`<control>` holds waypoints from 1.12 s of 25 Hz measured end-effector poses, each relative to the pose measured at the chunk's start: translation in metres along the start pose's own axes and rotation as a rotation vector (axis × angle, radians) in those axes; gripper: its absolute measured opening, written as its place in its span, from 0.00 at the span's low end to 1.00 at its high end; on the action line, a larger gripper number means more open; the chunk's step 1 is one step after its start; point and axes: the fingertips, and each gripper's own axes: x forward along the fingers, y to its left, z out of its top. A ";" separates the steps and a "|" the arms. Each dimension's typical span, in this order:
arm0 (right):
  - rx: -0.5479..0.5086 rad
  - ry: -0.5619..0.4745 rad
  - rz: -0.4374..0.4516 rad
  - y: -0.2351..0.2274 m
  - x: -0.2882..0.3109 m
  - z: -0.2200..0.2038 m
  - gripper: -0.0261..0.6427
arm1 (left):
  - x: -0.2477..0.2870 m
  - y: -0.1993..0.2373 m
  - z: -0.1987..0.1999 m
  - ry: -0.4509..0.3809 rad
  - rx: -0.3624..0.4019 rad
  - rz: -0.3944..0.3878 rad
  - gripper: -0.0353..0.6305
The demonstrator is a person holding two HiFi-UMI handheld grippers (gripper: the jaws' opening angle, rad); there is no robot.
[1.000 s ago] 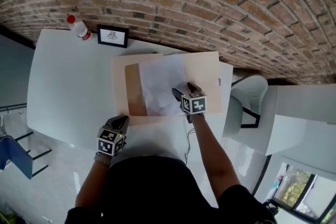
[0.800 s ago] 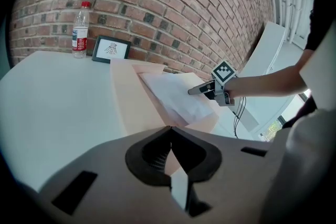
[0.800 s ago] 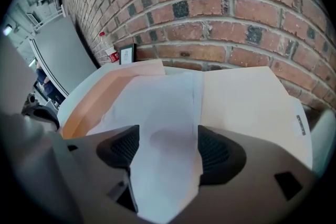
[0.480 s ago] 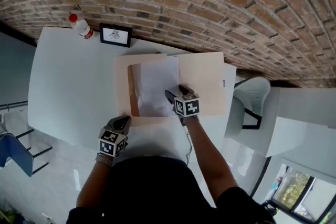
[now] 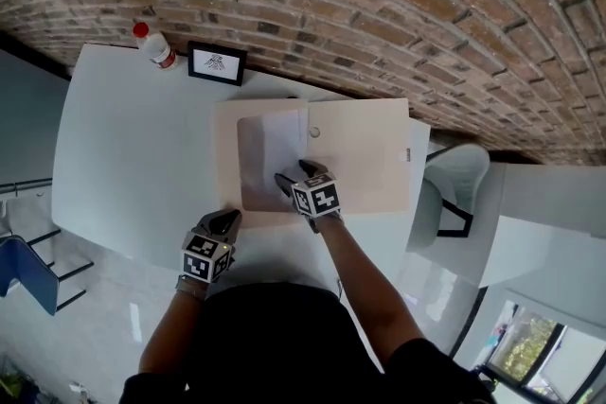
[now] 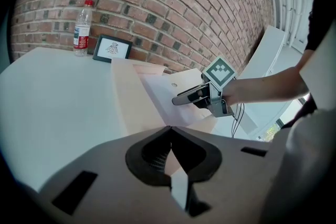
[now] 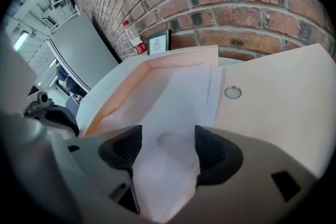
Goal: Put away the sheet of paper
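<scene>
A beige folder [image 5: 360, 156] lies open on the white table [image 5: 133, 156]. The white sheet of paper [image 5: 279, 142] lies in its left half, partly under the right flap with a metal snap [image 5: 313, 132]. My right gripper [image 5: 294, 173] hovers over the sheet's near end. In the right gripper view its jaws [image 7: 167, 144] stand wide and are closing, with the paper [image 7: 178, 102] between them and the pads not pressing it. My left gripper [image 5: 227, 220] sits at the folder's near left corner, shut on the folder's edge [image 6: 170, 127].
A plastic bottle [image 5: 154, 44] and a small framed picture [image 5: 217, 63] stand at the table's far edge against the brick wall. A white chair [image 5: 453, 184] is off the table's right end. A blue chair [image 5: 24, 274] stands at the lower left.
My right gripper has moved left across the folder. Less of the white sheet shows now, and the right flap covers more of it. The left gripper has stayed at the folder's corner.
</scene>
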 end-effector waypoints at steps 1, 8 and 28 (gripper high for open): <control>0.001 -0.003 0.003 0.002 0.000 0.002 0.52 | 0.000 0.000 0.000 -0.001 0.000 -0.003 0.06; 0.006 -0.094 -0.003 0.011 -0.030 0.025 0.52 | -0.012 0.006 0.016 -0.056 0.007 0.014 0.06; -0.040 -0.571 -0.073 0.105 -0.249 0.058 0.19 | -0.151 -0.079 0.156 -0.423 0.287 -0.090 0.06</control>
